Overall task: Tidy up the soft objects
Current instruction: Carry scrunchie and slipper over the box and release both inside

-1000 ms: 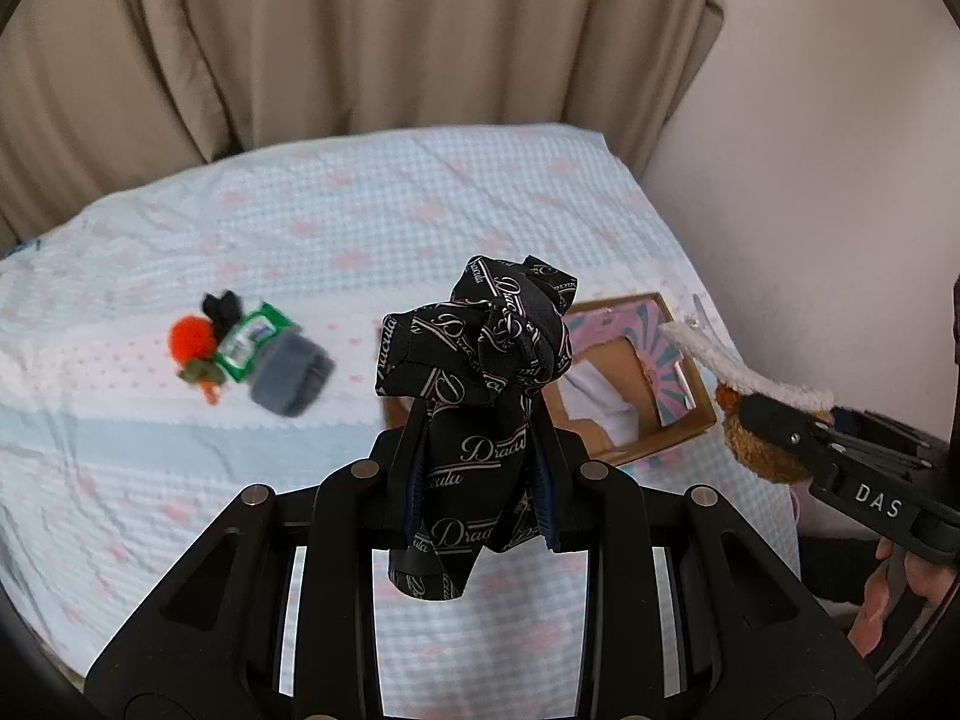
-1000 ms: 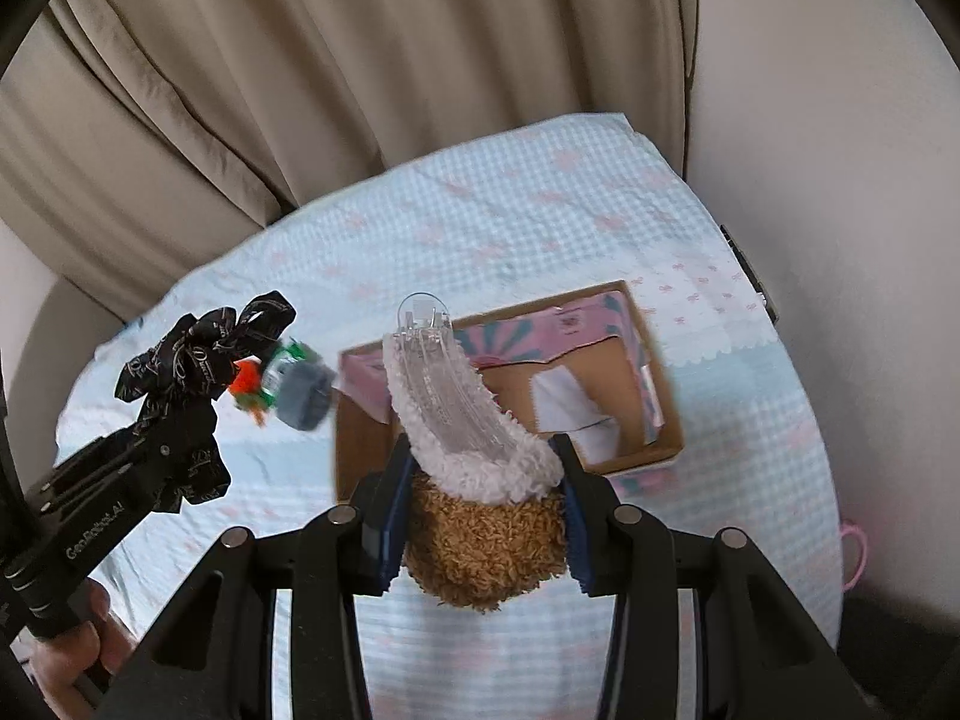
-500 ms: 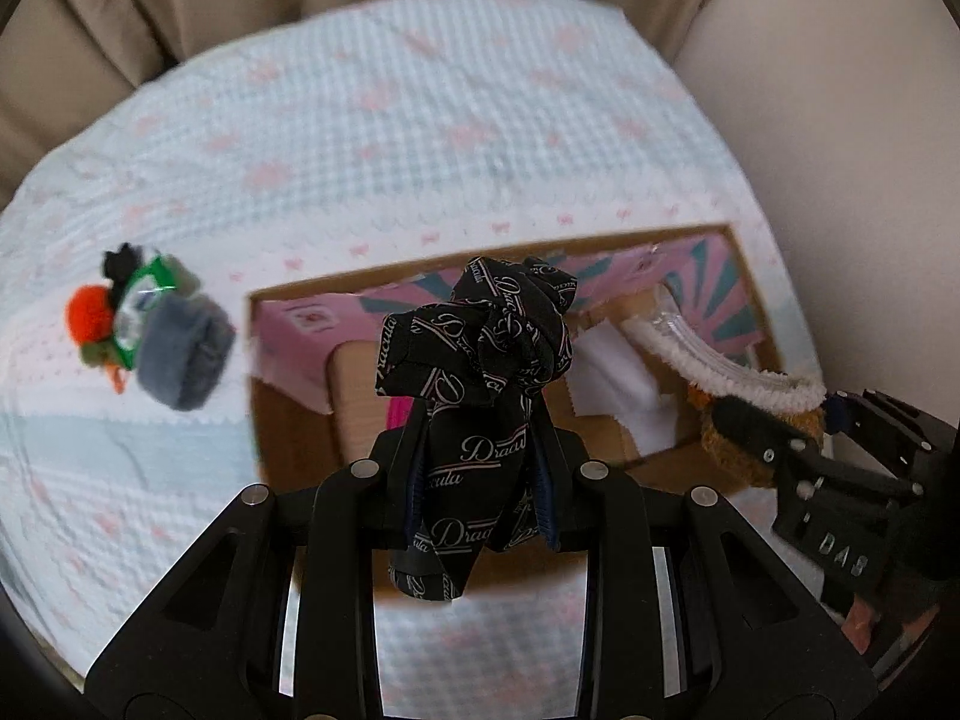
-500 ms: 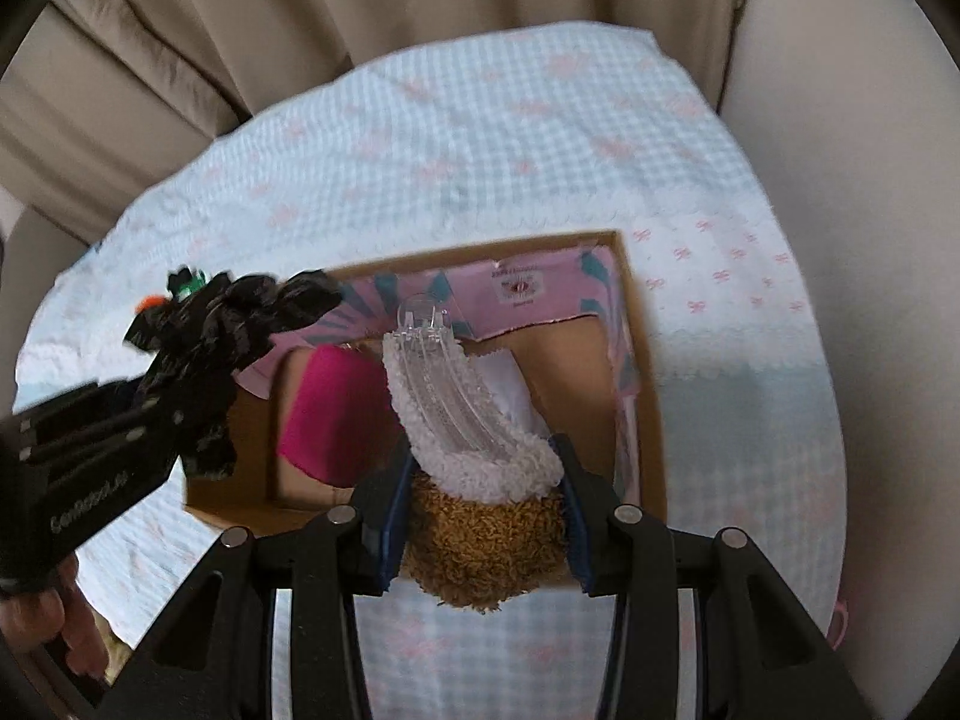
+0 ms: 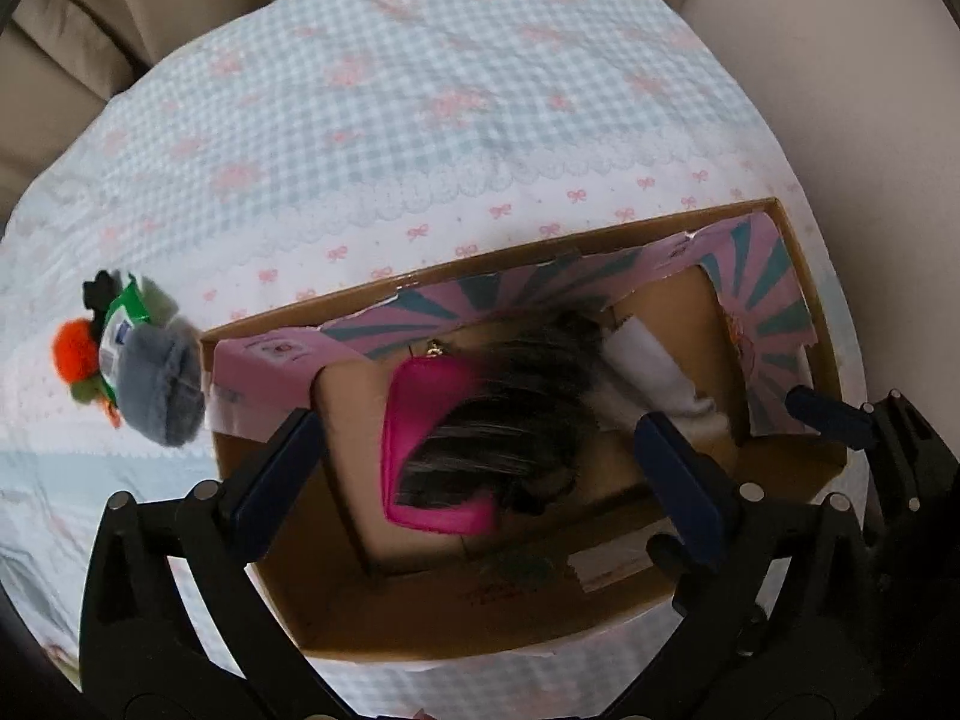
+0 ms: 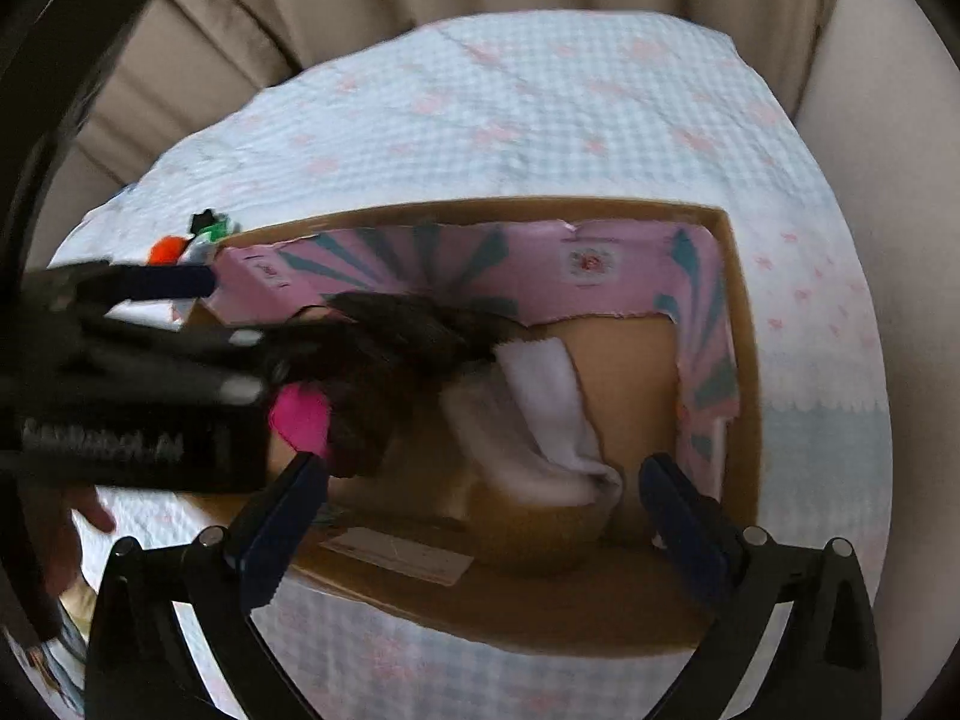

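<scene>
Both grippers hang over an open cardboard box [image 5: 804,276] with pink and teal flaps. My left gripper [image 5: 474,450] is open, and the black printed cloth [image 5: 510,414] is a blurred dark streak below it, over a pink item [image 5: 414,402] in the box. My right gripper [image 6: 480,480] is open. The furry slipper [image 6: 540,438] lies inside the box, white trim up, brown part [image 6: 540,534] near the front wall. In the right wrist view the left gripper [image 6: 138,360] shows at the left with the dark cloth [image 6: 408,330] beside it.
The box sits on a bed with a blue checked cover [image 5: 420,90]. A grey soft item [image 5: 159,384] with green, orange and black pieces lies left of the box. Beige curtains [image 6: 420,0] hang behind, a wall stands at the right.
Both grippers moved down over the box and opened. The black cloth left the left gripper and drops into the box. The slipper left the right gripper and lies in the box.
</scene>
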